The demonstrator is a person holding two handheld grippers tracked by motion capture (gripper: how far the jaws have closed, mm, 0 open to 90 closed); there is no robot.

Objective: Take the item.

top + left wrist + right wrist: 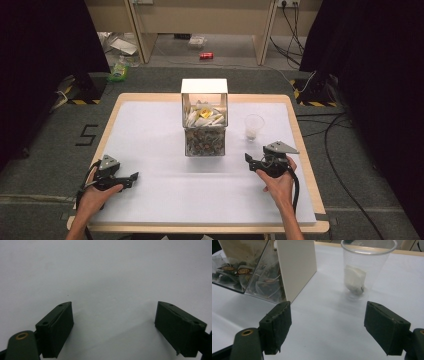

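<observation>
A clear plastic cup (367, 267) stands upright on the white table (150, 150), just right of a two-tier box of tea bags (205, 120), and a single white tea bag (354, 278) slumps in its bottom. The cup appears thin-walled and very light, so it would likely tip or skid at a nudge and buckle under a hard squeeze; a gentle grip across the wall, low enough to keep it steady, looks safest. The tea bag inside is soft, limp and nearly weightless, best pinched by an upper corner or its paper edge rather than its filled belly. The box, a clear-fronted case with a cream lid and side panels, holds pale sachets on its upper tier and darker bags below; these too look light and easily crushed.

In the right gripper view, the right gripper (327, 327) faces the cup from near by, its jaws spread wide with nothing between them and the cup well clear of the pads. The left gripper (115, 330) rests at the near left of the table, well apart from box and cup, its jaws likewise parted and empty above bare white surface. A person's hands hold both tools at the table's near edge.
</observation>
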